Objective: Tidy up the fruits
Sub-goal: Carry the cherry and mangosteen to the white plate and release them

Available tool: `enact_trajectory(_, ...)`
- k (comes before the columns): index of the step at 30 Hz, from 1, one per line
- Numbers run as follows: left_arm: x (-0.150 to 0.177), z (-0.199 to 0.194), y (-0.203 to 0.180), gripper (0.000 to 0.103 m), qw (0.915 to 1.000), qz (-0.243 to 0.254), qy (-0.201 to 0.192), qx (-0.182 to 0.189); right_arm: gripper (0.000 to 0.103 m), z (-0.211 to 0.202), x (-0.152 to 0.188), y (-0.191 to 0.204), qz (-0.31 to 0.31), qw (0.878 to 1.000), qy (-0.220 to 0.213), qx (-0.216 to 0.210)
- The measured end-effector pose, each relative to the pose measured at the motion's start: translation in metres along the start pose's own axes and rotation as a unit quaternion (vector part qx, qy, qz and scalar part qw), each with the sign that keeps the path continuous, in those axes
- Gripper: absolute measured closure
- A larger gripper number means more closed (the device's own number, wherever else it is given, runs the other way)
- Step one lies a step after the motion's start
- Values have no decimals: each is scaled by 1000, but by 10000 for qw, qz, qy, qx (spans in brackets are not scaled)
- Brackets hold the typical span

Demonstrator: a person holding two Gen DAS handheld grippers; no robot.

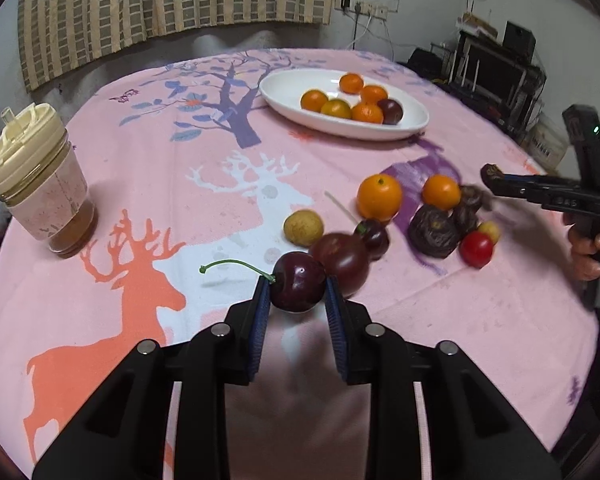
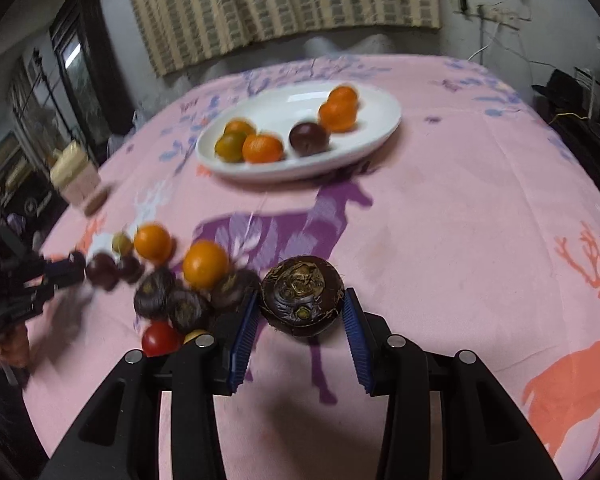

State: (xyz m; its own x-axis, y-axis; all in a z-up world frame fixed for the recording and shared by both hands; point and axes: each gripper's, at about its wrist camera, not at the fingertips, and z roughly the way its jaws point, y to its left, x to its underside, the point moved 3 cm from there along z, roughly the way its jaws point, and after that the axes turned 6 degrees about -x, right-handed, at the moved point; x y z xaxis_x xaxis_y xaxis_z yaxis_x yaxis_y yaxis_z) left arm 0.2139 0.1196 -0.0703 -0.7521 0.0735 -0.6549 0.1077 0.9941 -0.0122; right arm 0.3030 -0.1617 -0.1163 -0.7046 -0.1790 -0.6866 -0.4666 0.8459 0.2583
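Note:
My left gripper (image 1: 298,294) is shut on a dark red cherry (image 1: 297,287) with a green stem, just above the cloth. My right gripper (image 2: 300,312) is shut on a dark brown water chestnut (image 2: 302,296); it also shows at the right of the left wrist view (image 1: 490,174). A white oval plate (image 1: 284,84) at the back holds several oranges and a dark plum (image 1: 391,111). Loose fruit lies between the grippers: two oranges (image 1: 379,197), a dark plum (image 1: 340,260), a yellowish longan (image 1: 303,227), more chestnuts (image 1: 434,232) and a red cherry tomato (image 1: 476,249).
A lidded cup (image 1: 40,180) with brown drink stands at the left on the pink deer-print tablecloth (image 1: 140,184). The plate also shows in the right wrist view (image 2: 384,128). Striped curtains hang behind the table. Shelves with electronics stand at the far right.

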Motion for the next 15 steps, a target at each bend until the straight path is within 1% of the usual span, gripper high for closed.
enact_trajectory(1, -8, -3, 0, 76, 9999, -70, -46, 126, 60, -4, -9, -1, 59, 9997, -221, 3)
enact_trajectory(2, -20, -6, -1, 76, 9997, -109, -118, 164, 60, -6, -19, -2, 119, 9992, -388, 22)
enact_trajectory(4, -49, -5, -7, 76, 9994, -157, -265, 152, 60, -1, -42, -4, 246, 9979, -586, 97)
enact_trajectory(6, -79, 2, -18, 76, 9990, -202, -360, 190, 60, 14, -66, -9, 346, 9968, -698, 172)
enact_trajectory(8, -109, 19, -30, 76, 9989, -240, -294, 272, 60, 31, -82, -16, 495, 9957, -749, 207)
enact_trajectory(10, -134, 38, -44, 76, 9991, -196, -257, 280, 60, 46, -95, -23, 637, 9945, -807, 212)
enact_trajectory(13, -163, 69, -61, 76, 9995, -159, -143, 231, 60, 59, -108, -29, 623, 9928, -950, 370)
enact_trajectory(15, -177, 92, -71, 76, 9998, -142, -1, 171, 60, 66, -114, -35, 658, 9926, -957, 361)
